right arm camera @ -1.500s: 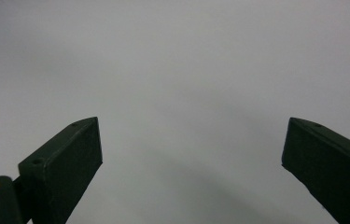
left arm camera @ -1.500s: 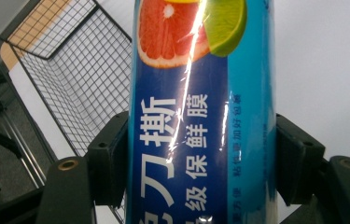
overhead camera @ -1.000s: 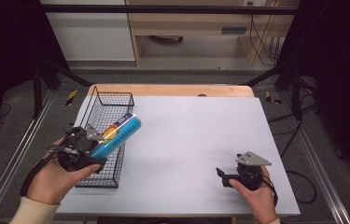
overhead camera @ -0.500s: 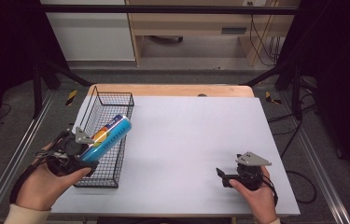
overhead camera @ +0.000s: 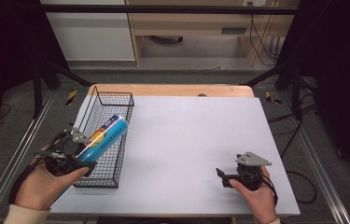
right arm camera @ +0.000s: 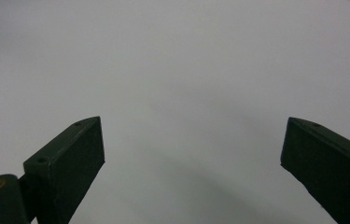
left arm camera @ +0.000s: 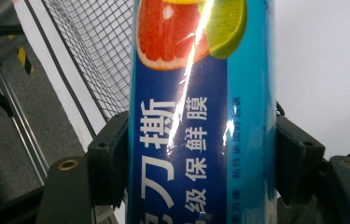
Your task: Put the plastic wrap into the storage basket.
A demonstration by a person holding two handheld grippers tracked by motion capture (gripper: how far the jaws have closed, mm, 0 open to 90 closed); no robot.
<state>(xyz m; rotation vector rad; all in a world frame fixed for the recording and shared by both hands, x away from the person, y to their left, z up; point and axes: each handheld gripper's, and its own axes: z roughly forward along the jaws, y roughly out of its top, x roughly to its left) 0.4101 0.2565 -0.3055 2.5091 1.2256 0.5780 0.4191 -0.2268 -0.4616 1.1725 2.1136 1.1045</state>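
left gripper is clamped on the blue tube over the basket, right gripper sits wide apart and idle, so next it probably gets lowered in and let go.

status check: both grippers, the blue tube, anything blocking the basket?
Left gripper shut on blue tube, tilted over wire basket. Right gripper open, nothing between its jaws, above bare white table. Nothing seen blocking the basket.
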